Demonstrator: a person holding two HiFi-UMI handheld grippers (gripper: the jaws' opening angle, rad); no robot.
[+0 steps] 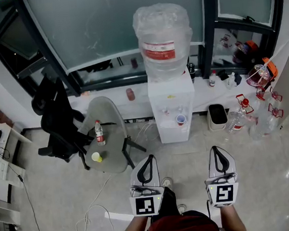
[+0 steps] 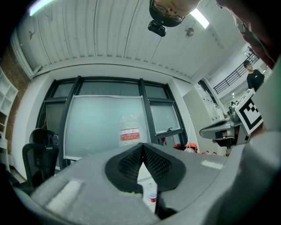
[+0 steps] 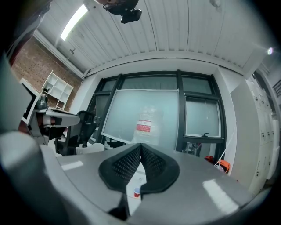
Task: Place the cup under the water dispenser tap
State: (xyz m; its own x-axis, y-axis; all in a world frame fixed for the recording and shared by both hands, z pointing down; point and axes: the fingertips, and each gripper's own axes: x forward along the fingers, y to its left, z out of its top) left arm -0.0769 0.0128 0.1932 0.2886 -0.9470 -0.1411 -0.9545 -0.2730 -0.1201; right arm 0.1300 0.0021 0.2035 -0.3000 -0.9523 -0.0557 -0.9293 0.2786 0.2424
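Pale glossy floor (image 1: pixel 252 178) spreads below us, with frosted windows (image 1: pixel 100 25) behind the white water dispenser (image 1: pixel 172 110). Our red cup (image 1: pixel 180 119) sits in its recess under the taps. Left gripper (image 1: pixel 150 157) and right gripper (image 1: pixel 215 149) hang well short of it, fingers pressed together on nothing. Only the head view shows the grey chair (image 1: pixel 108 111) carrying a bottle (image 1: pixel 99 133) and a yellow cup (image 1: pixel 96 157). Only the right gripper view shows the brick wall (image 3: pixel 33 55).

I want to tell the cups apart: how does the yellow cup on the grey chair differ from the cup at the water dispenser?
The yellow cup stands on the chair seat; the red cup sits in the water dispenser's tap recess. One is yellow, the other red. Both stand upright, open end up.
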